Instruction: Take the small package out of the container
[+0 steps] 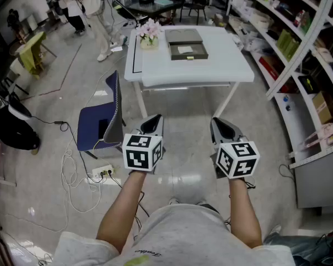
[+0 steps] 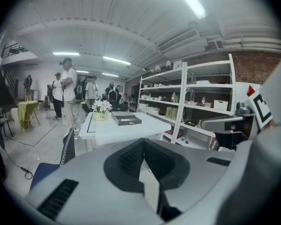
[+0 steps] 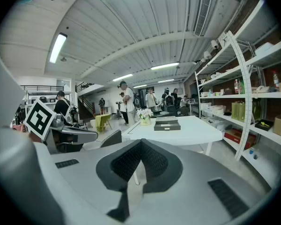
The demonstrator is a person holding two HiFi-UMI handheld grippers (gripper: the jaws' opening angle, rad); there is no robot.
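A dark flat container [image 1: 187, 44] lies on the white table [image 1: 222, 65] at the far side of the head view, and something pale shows in its near half. I cannot make out the small package. The container looks small and distant in the left gripper view [image 2: 126, 120] and the right gripper view [image 3: 167, 125]. Held side by side over the floor short of the table, my left gripper [image 1: 151, 125] [image 2: 143, 142] and right gripper [image 1: 224, 129] [image 3: 140, 142] are both shut with nothing between their pads.
A pot of pink flowers [image 1: 149, 35] stands left of the container. Left of the grippers are a blue chair [image 1: 102, 123] and a power strip with cables [image 1: 102, 172] on the floor. Shelving [image 1: 299, 49] lines the right side. People [image 1: 89, 4] stand at the back left.
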